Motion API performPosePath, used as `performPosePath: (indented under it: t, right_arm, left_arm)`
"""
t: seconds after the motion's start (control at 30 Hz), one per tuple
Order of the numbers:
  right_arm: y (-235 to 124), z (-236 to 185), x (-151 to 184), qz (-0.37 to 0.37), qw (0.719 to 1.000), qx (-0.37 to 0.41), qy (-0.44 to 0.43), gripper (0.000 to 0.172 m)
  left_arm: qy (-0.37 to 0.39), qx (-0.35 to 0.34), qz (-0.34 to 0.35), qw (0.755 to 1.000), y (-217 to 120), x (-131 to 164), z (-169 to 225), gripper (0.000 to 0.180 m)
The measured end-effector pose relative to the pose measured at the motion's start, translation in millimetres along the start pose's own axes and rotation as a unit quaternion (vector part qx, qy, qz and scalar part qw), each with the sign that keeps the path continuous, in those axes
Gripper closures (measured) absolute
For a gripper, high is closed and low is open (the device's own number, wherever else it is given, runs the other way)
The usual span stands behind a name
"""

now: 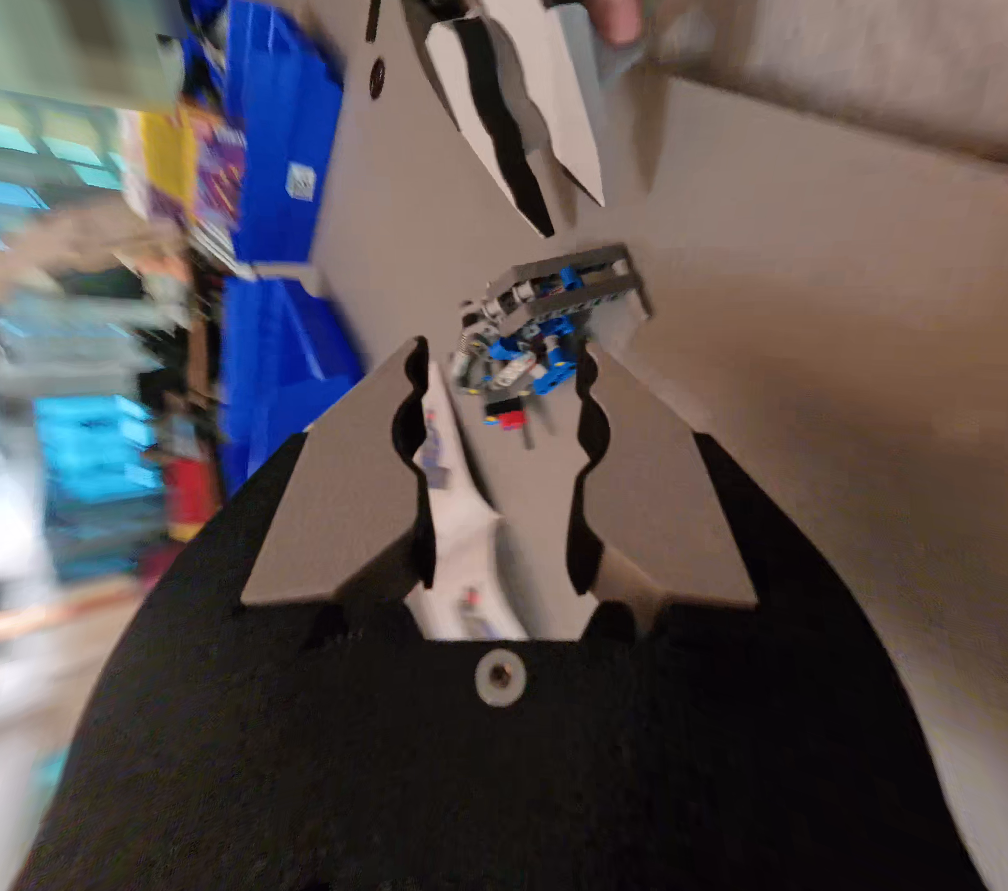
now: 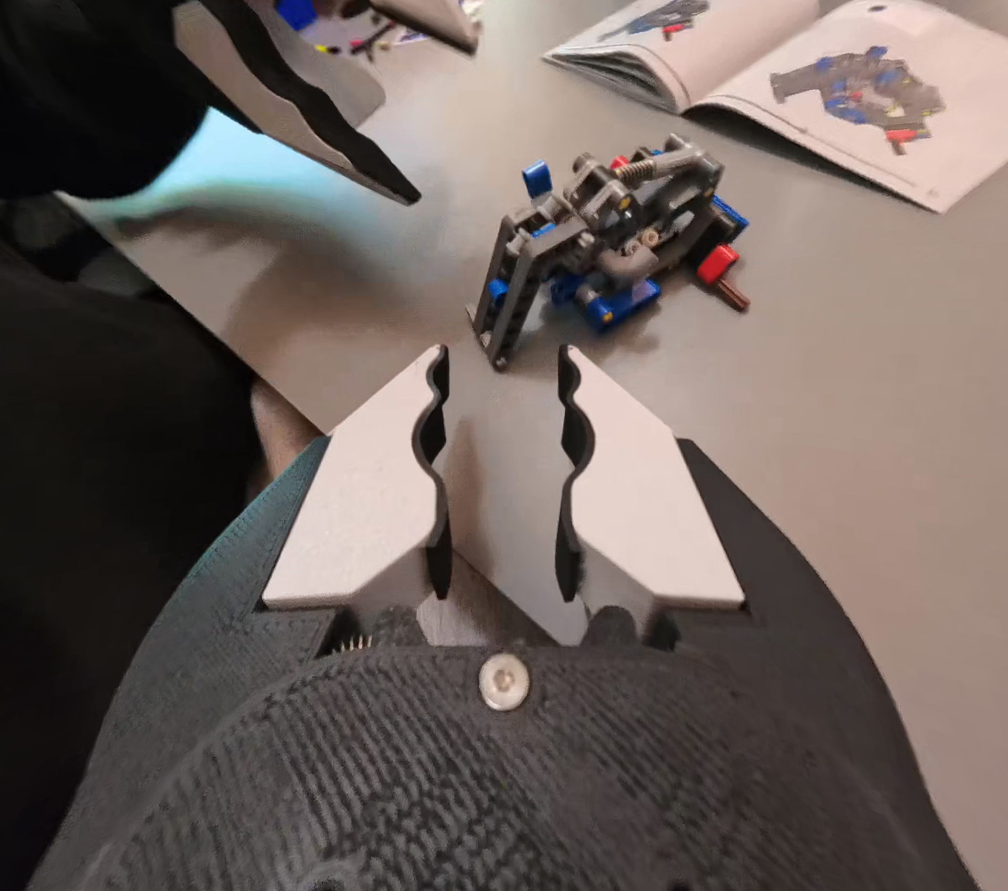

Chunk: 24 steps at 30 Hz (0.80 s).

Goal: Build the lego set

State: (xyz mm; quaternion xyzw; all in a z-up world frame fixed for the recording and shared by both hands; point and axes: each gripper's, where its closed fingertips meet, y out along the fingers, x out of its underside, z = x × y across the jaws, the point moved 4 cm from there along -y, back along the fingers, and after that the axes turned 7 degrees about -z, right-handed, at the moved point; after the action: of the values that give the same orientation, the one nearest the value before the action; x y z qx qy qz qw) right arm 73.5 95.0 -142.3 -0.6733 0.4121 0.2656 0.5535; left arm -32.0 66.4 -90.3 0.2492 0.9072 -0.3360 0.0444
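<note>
A grey, blue and red toy-brick model lies on the grey table, free of both grippers. My right gripper is open and empty, its fingertips just short of the model's long grey beam. My left gripper is open and empty, with the model lying just beyond its fingertips. Each view also shows the other gripper: the right one at the top of the left wrist view, the left one at the upper left of the right wrist view. The left wrist view is blurred by motion.
An open instruction booklet lies at the right behind the model. Small loose bricks and leaflets lie at the far side. Blue bins stand beyond the table edge. A person in dark clothing is at the left. The grippers' ends are close to 7 centimeters from one another.
</note>
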Motion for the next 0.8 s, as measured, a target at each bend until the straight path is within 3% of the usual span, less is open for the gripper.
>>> performPosePath:
  t: [0.1, 0.2, 0.27, 0.33, 0.4, 0.53, 0.7, 0.8]
  right_arm:
    - [-3.6, -4.2, 6.3, -0.007, 0.999, 0.05, -0.001, 0.13]
    - [-10.9, -0.1, 13.6, -0.025, 0.995, 0.1, -0.003, 0.125]
    - [-16.6, 1.8, 14.2, 0.009, 0.993, 0.119, -0.007, 0.125]
    - [-21.4, -0.9, 12.4, 0.059, 0.993, 0.103, 0.001, 0.127]
    - [-25.7, -2.2, 13.2, 0.078, 0.993, 0.089, 0.011, 0.128]
    - [-33.3, 4.1, 23.0, 0.074, 0.989, 0.125, 0.008, 0.128]
    - [-37.7, 5.2, 28.5, 0.135, 0.985, 0.081, 0.063, 0.141]
    - [-41.4, 7.0, 24.4, 0.15, 0.983, 0.084, 0.064, 0.136]
  left_arm:
    - [0.181, 0.012, -0.018, 0.983, 9.5, -11.1, 6.2, 0.123]
    - [0.278, 0.077, -0.029, 0.957, 24.2, -22.5, 19.8, 0.111]
    - [0.328, 0.105, -0.048, 0.938, 34.2, -23.4, 25.2, 0.104]
    - [0.349, 0.133, -0.063, 0.925, 44.2, -23.4, 29.9, 0.102]
    - [0.363, 0.161, -0.076, 0.915, 50.8, -23.2, 32.3, 0.126]
    - [0.343, 0.224, -0.103, 0.906, 54.7, -23.1, 32.8, 0.136]
    - [0.333, 0.292, -0.147, 0.884, 59.3, -21.2, 32.3, 0.139]
    - [0.331, 0.327, -0.174, 0.868, 62.7, -22.2, 32.0, 0.14]
